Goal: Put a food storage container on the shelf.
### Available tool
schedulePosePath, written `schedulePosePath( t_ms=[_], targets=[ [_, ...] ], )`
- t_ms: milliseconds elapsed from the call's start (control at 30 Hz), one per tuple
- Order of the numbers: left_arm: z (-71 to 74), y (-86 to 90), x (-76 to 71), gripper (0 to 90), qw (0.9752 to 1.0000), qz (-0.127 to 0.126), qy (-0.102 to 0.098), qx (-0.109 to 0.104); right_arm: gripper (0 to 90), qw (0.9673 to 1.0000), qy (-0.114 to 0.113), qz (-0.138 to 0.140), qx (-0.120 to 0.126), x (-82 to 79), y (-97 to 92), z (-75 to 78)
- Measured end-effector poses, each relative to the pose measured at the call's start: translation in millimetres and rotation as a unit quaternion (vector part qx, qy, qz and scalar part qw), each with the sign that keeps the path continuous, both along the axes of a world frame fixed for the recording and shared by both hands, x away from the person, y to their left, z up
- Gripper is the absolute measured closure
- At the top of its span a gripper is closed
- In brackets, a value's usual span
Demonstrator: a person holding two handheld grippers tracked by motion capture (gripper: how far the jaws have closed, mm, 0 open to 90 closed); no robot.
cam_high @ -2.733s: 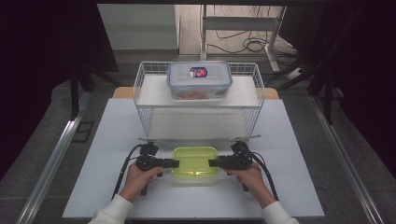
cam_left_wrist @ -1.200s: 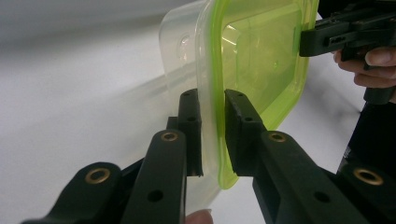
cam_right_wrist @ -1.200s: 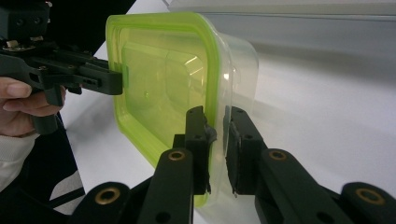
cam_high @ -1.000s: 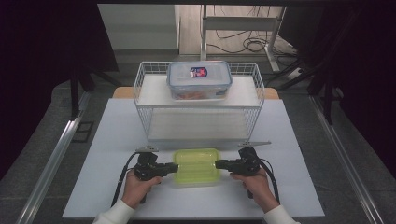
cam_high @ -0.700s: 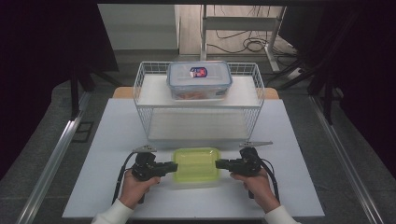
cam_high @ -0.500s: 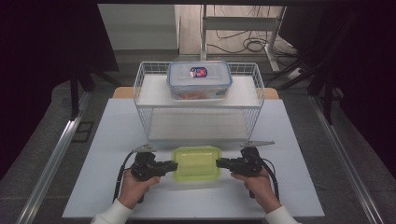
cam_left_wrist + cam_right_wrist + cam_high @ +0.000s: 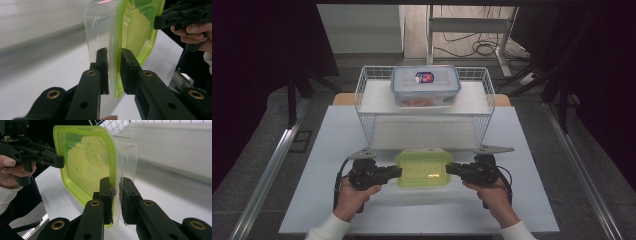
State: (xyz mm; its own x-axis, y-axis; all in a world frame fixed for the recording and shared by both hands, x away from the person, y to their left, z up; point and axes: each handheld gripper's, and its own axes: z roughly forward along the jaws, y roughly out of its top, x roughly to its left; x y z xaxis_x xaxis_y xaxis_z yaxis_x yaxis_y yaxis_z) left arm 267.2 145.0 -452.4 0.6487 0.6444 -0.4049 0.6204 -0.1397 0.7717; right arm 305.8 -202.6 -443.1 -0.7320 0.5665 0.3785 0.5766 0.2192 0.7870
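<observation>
A clear container with a green lid [image 7: 423,167] hangs just above the white table, held from both short ends. My left gripper [image 7: 399,171] is shut on the rim at its left end; in the left gripper view the jaws clamp the green lid edge [image 7: 115,57] and clear wall between the fingertips of the left gripper [image 7: 114,53]. My right gripper [image 7: 448,168] is shut on the right end; in the right gripper view its jaws pinch the lid rim [image 7: 112,170] at the right gripper tips [image 7: 115,182]. The other hand's gripper shows beyond the container in each gripper view.
A white wire basket [image 7: 367,130] stands just behind the container, with a shelf on top. On that shelf sits a blue-rimmed lidded container [image 7: 426,85] with food inside. The white table [image 7: 337,135] has bare room to both sides. Dark floor and cables lie beyond.
Both grippers have lifted the green-lidded container a little off the table and brought it slightly nearer the person. The grips look unchanged.
</observation>
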Motion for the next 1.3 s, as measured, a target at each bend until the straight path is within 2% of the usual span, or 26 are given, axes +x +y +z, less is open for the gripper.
schedulePosePath(
  t_ms=[133, 267, 300, 333, 400, 433, 567, 667, 767, 867, 1300],
  targets=[
    [15.5, -0.4, 3.4, 78.7, 0.9999, 0.001, -0.011, 0.003, 80.1, 0.9999, -0.012, 0.0, -0.001, 3.6, -0.2, 13.9],
    [34.2, 1.8, 8.0, 78.8, 0.9998, 0.0, -0.019, -0.006, 80.0, 0.9997, -0.026, 0.002, 0.001, 7.6, 0.2, 32.7],
    [34.2, 1.8, 8.0, 78.9, 0.9998, 0.0, -0.019, -0.006, 80.0, 0.9996, -0.028, 0.002, 0.001, 8.4, 0.6, 38.6],
    [44.6, 2.0, 10.2, 78.9, 0.9996, 0.003, -0.026, -0.005, 80.0, 0.9995, -0.032, 0.002, -0.001, 9.3, 1.0, 44.3],
    [56.0, 1.9, 12.5, 78.9, 0.9994, 0.004, -0.036, -0.002, 80.0, 0.9992, -0.041, 0.002, -0.004, 11.3, 2.0, 55.6],
    [56.0, 1.9, 12.5, 78.9, 0.9994, 0.004, -0.036, -0.002, 80.0, 0.9989, -0.047, 0.003, -0.003, 12.7, 2.3, 62.2],
    [79.6, 2.8, 17.3, 79.0, 0.9986, 0.007, -0.053, -0.003, 80.0, 0.9983, -0.059, 0.003, -0.001, 17.5, 2.8, 80.6],
    [94.3, 3.5, 21.8, 79.1, 0.998, 0.007, -0.063, -0.006, 80.0, 0.9975, -0.07, 0.002, 0.001, 21.0, 3.3, 95.7],
    [108.0, 2.2, 26.1, 79.2, 0.9968, 0.01, -0.079, 0.003, 80.0, 0.9968, -0.08, -0.002, -0.001, 23.4, 4.1, 111.2],
    [120.8, 2.3, 30.0, 79.2, 0.9959, 0.009, -0.09, -0.001, 80.0, 0.9958, -0.091, -0.004, 0.001, 26.9, 3.9, 126.3],
    [163.8, 3.0, 47.1, 79.4, 0.9934, 0.009, -0.114, 0.01, 79.9, 0.9942, -0.107, -0.008, 0.004, 43.9, 4.9, 163.8]
  ],
)
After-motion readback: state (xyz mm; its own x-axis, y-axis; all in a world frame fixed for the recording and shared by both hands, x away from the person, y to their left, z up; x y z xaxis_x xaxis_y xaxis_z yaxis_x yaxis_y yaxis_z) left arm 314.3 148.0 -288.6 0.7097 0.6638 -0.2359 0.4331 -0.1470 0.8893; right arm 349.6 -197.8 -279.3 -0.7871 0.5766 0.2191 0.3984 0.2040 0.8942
